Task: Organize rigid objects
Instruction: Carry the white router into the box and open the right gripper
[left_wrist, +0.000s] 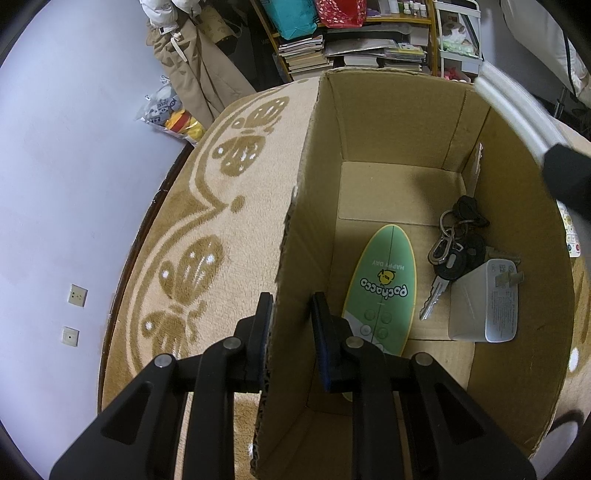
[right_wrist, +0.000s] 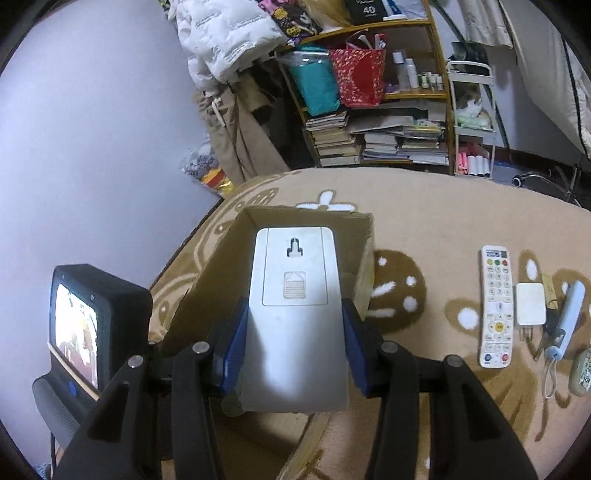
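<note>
Left wrist view, near edge: the left gripper (left_wrist: 288, 332) is clenched on the near left wall of the cardboard box (left_wrist: 517, 221), one finger outside and one inside, so the box is steadied on the patterned rug (left_wrist: 207, 206).
Box contents: a green remote (left_wrist: 384, 280) is seen flat on the floor of the box, a bunch of keys (left_wrist: 450, 251) just right of it, and a white charger (left_wrist: 487, 306) touching the keys at the near right.
Far right edge: a blurred pale object with a dark mass behind it is seen above the box rim; what it is cannot be told.
Right wrist view, centre: the right gripper (right_wrist: 293, 343) is grasping a grey-white flat device (right_wrist: 295, 302) by its two long edges, back face up, held above the rug with the box beyond it.
Right of the rug: a white remote (right_wrist: 496, 306), a white adapter (right_wrist: 530, 304) and a pale blue stick-shaped item (right_wrist: 569, 317) are laid out, well apart from the box.
Handling: the device is judged stiff, light and smooth-sided, so slipping is possible; a hold across the narrow width, near the middle, is judged best.
</note>
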